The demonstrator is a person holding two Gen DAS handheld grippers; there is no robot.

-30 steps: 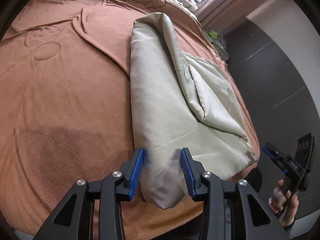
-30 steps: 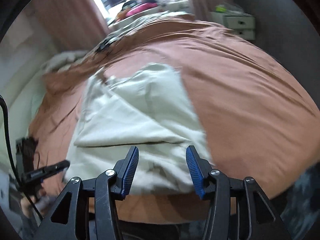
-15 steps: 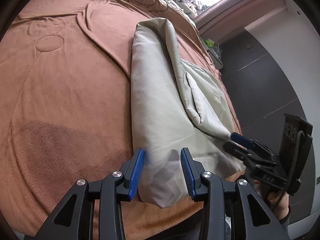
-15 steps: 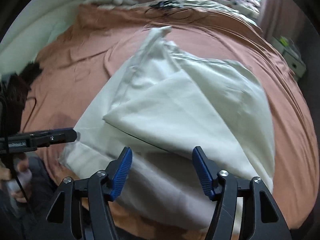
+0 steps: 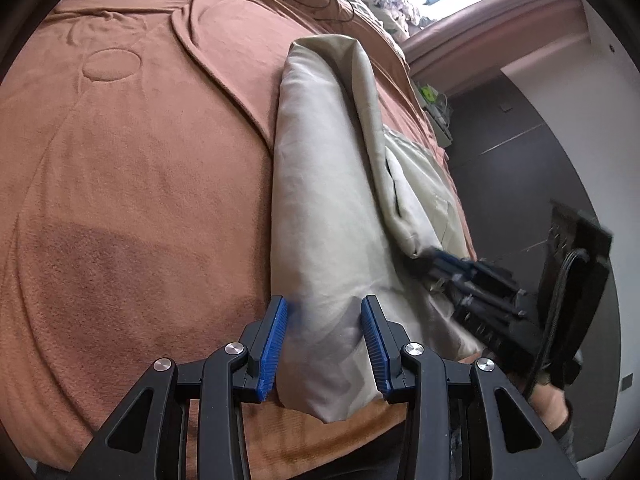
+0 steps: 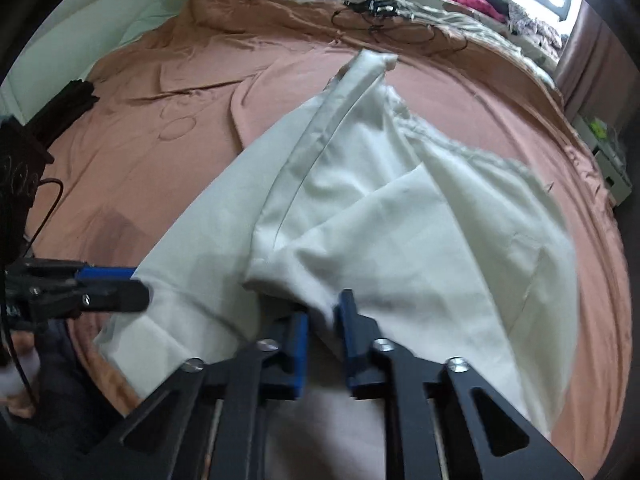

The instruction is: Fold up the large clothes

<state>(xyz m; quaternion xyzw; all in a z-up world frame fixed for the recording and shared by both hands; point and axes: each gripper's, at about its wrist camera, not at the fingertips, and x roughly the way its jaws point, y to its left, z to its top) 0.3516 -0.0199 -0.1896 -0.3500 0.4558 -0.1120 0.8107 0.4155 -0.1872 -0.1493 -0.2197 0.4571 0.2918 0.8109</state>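
A pale beige garment (image 5: pixel 320 184) lies folded lengthwise on a brown bedspread (image 5: pixel 132 184), its near end hanging over the bed's edge. My left gripper (image 5: pixel 324 320) is shut on that near end, with bunched cloth filling the gap between its blue pads. In the right wrist view the left gripper (image 6: pixel 120 284) reaches in from the left onto the garment's (image 6: pixel 420 248) near corner. My right gripper (image 6: pixel 323 320) is shut on the corner of the upper folded layer, a tuck of fabric pinched between its pads. From the left wrist camera the right gripper (image 5: pixel 444 260) shows on that fold's tip.
Black cables (image 6: pixel 376 12) lie at the bed's far end, and a heap of clothes (image 6: pixel 480 0) sits by the window. A small cabinet (image 6: pixel 604 152) stands past the bed's right side. A person's hand (image 5: pixel 552 404) holds the right gripper's handle. Dark floor lies below the near edge.
The right gripper swung in over the garment, rolled, widened its jaws, then closed on the corner of the upper fold. The left gripper stayed in place with the near end between its pads.
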